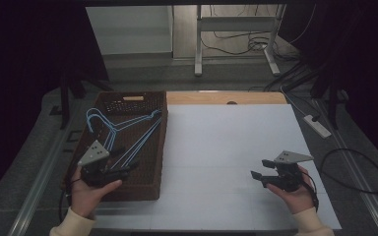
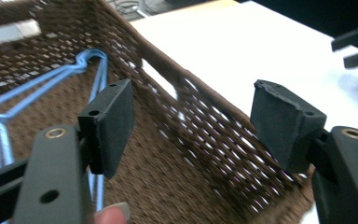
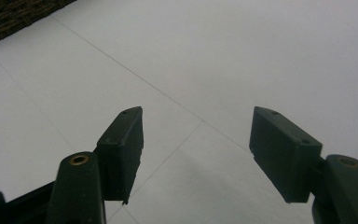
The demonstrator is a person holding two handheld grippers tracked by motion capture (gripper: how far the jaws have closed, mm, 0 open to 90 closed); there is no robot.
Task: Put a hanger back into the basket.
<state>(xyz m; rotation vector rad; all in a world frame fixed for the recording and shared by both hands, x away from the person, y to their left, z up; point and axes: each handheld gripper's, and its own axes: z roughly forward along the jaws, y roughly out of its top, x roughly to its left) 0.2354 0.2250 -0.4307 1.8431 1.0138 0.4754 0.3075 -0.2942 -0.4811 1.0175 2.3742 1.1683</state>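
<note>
Basket [image 1: 150, 189]: on the left part of the table [image 1: 226, 147], its long side running front to back.
Hangers [image 1: 128, 130]: inside the basket, lying flat on its bottom, hooks seemingly toward the far right corner.
Left gripper [image 1: 125, 172]: over the near end of the basket, jaws apart, above the hangers' near ends.
Right gripper [image 1: 260, 176]: over the table's near right part, well apart from the basket, jaws apart.
Power strip [image 1: 317, 125]: on the floor, right of the table.

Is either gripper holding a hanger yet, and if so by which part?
No. The left gripper is open over the basket, its jaws apart with nothing between them; the blue hangers lie inside. The right gripper is open above the white table.
</note>
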